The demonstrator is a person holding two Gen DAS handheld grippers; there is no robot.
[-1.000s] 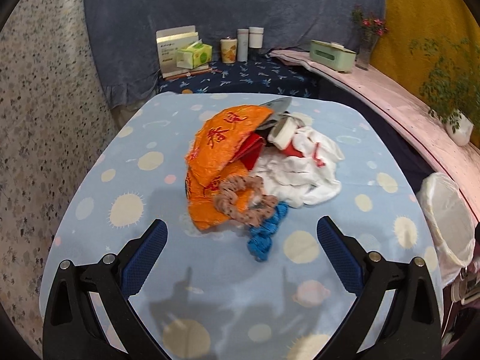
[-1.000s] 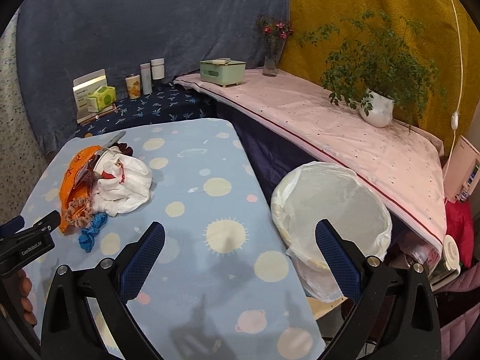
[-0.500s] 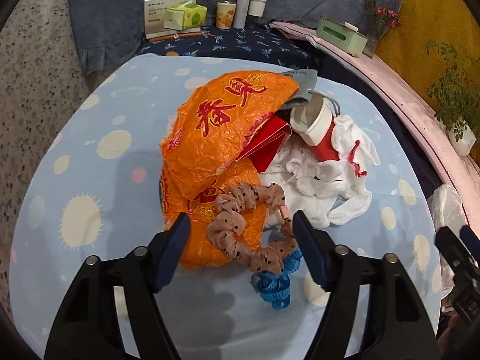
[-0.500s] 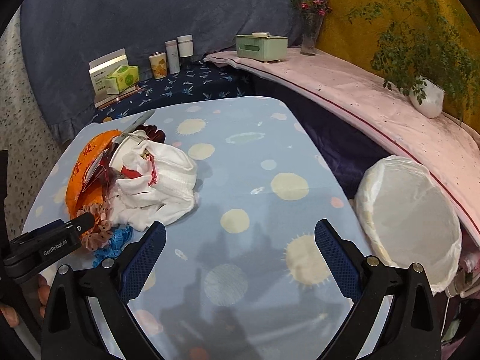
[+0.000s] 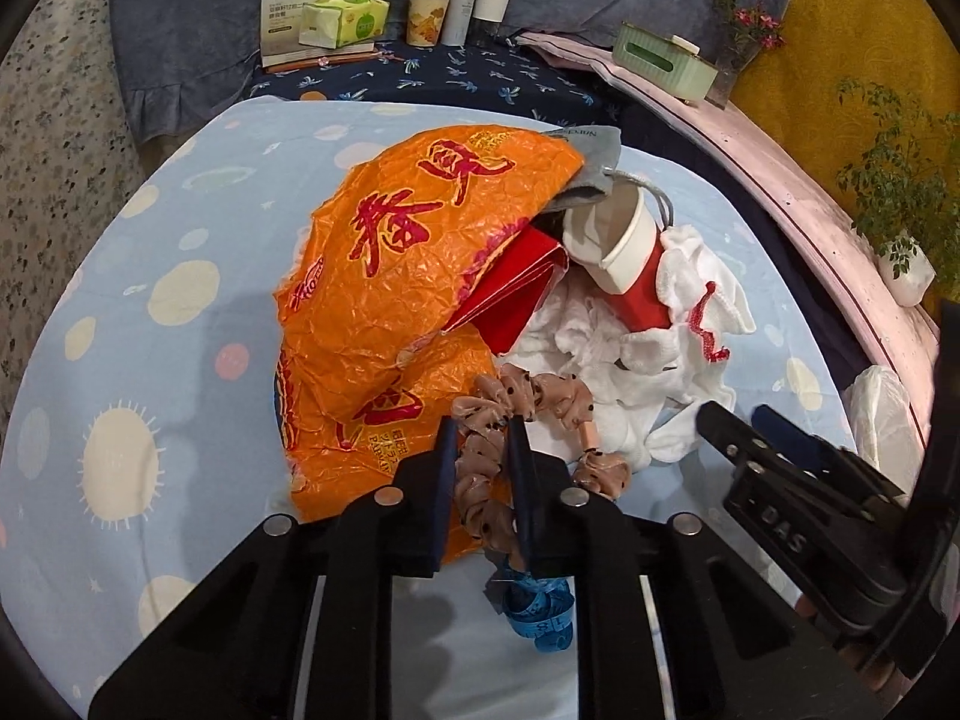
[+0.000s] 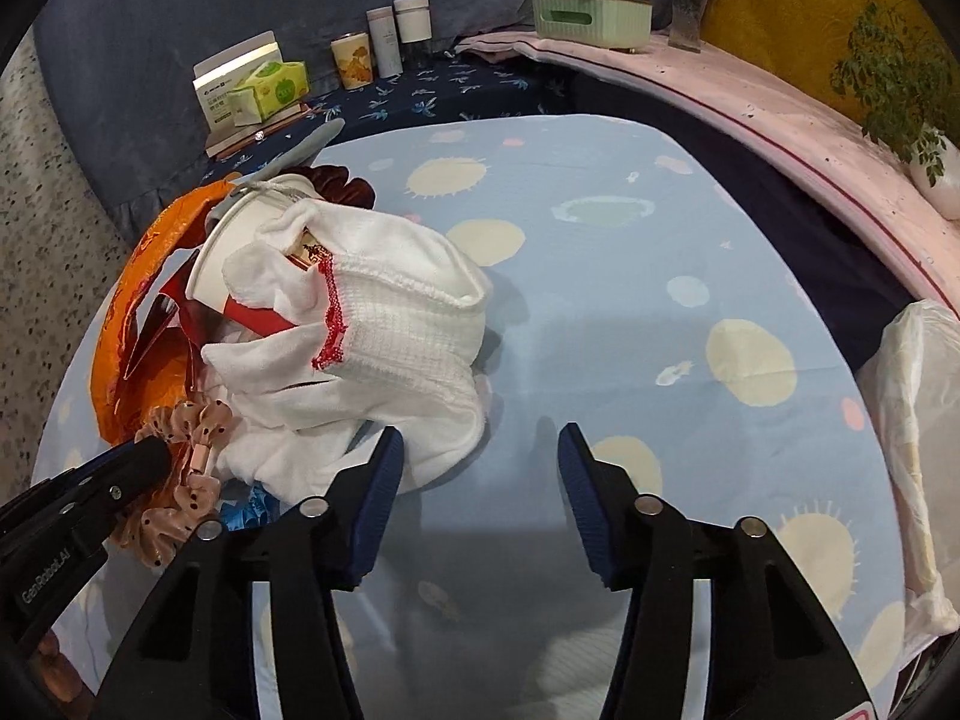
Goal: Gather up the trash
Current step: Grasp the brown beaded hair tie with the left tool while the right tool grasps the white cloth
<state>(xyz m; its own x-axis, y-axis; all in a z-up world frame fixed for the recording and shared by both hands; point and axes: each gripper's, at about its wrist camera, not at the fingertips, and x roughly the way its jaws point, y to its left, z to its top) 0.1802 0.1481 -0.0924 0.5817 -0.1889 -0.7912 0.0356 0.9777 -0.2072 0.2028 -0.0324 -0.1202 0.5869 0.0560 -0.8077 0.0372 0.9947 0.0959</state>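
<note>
A heap of trash lies on the table [image 5: 180, 228]: an orange plastic bag [image 5: 408, 276], red paper [image 5: 516, 294], a red-and-white paper cup [image 5: 624, 252], a white cloth [image 6: 408, 330] and blue tape [image 5: 540, 612]. A brown dotted scrunchie [image 5: 540, 396] rests on the bag's near edge. My left gripper [image 5: 482, 441] is closing, its pads pressing a loop of the scrunchie from both sides. My right gripper [image 6: 480, 441] is also closing, still wide, low over the table at the cloth's near right corner. The cloth's edge touches its left finger [image 6: 384, 468]; nothing is gripped.
A bin lined with a white bag [image 6: 918, 420] stands off the table's right edge. Behind the table a dark shelf holds a tissue pack [image 6: 270, 90] and cans. A pink ledge carries a green box [image 6: 591, 15], a flower vase and a potted plant [image 6: 900, 78].
The left jaws went from wide open to closed around the scrunchie after dropping toward the heap. The right gripper came down and left to the white cloth, its jaws narrowing.
</note>
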